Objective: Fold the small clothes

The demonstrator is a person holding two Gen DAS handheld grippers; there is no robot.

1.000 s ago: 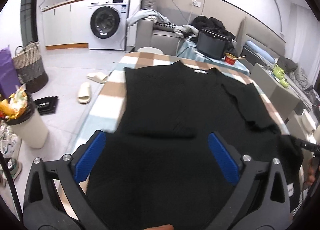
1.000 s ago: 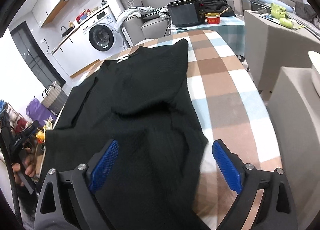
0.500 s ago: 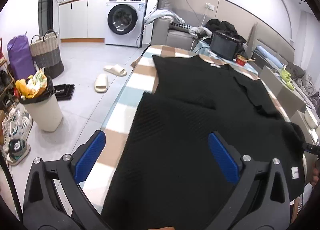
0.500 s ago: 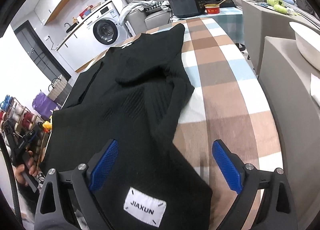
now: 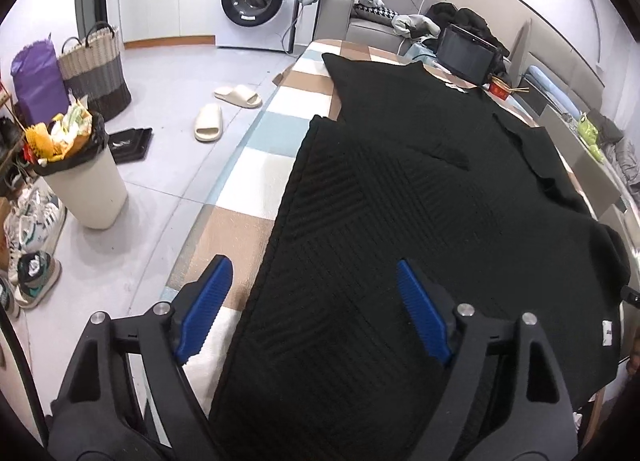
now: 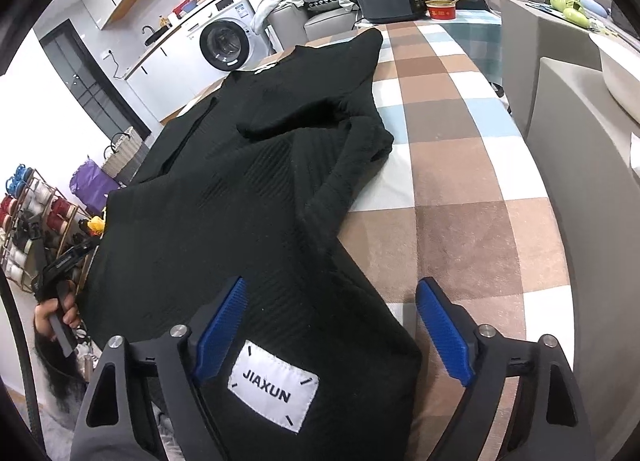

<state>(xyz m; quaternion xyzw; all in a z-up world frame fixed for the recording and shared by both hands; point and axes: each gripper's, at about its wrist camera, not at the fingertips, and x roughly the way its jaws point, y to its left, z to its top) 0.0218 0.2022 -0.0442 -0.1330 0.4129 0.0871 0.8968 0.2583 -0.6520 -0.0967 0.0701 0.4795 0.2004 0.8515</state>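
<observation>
A black knit sweater (image 5: 420, 197) lies spread on the checkered table (image 5: 256, 165), both sleeves folded in over the body. It also shows in the right wrist view (image 6: 224, 201), with a white JIAXUN label (image 6: 274, 385) at its near hem. My left gripper (image 5: 312, 313) is open, over the sweater's near left hem edge. My right gripper (image 6: 344, 333) is open, over the near right hem corner, the label between its fingers. Neither holds cloth.
A checkered cloth covers the table (image 6: 460, 189). A black appliance (image 6: 388, 1) and a red bowl (image 6: 440, 9) stand at the far end. A full bin (image 5: 80, 173), slippers (image 5: 208, 121) and baskets (image 5: 94, 65) are on the floor at left. Grey furniture (image 6: 580, 141) flanks the right.
Both grippers pulled back toward the near hem. The sweater's lower part now lies flatter and the JIAXUN label has come up between my right fingers.
</observation>
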